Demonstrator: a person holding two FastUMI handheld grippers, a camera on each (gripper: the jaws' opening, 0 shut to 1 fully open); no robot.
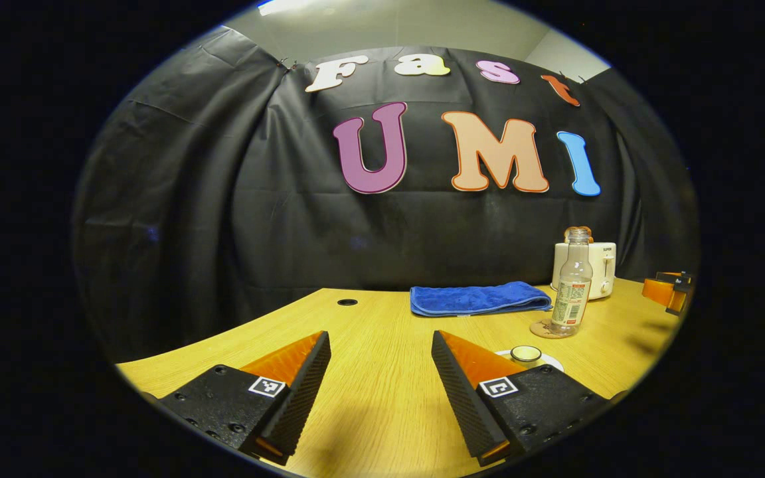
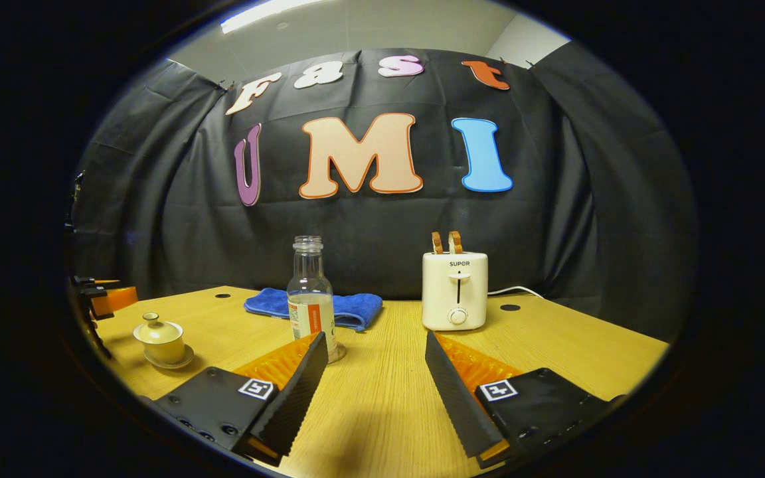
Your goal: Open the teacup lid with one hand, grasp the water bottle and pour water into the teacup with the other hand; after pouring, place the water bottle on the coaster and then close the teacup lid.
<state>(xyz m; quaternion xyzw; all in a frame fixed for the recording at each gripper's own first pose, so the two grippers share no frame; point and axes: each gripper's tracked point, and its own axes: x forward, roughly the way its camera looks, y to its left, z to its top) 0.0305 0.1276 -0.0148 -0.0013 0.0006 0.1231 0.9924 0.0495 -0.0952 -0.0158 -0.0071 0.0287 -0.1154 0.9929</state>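
Observation:
A clear, uncapped water bottle (image 2: 311, 299) with a label stands upright on a round coaster (image 1: 545, 328), just beyond my right gripper's left finger. The pale teacup (image 2: 159, 335), lid on, sits on its saucer (image 2: 171, 362) at the table's left. In the left gripper view the bottle (image 1: 572, 285) is far right, and the teacup's top (image 1: 526, 353) peeks over my right finger. My left gripper (image 1: 380, 338) is open above bare table, holding nothing. My right gripper (image 2: 376, 337) is open too, with nothing between its fingers.
A white toaster (image 2: 455, 289) with two slices in it stands at the back, its cord trailing right. A folded blue towel (image 2: 349, 309) lies behind the bottle. The wooden table (image 2: 382, 398) has cable holes (image 2: 509, 307). The other gripper (image 2: 100, 299) shows at the left edge.

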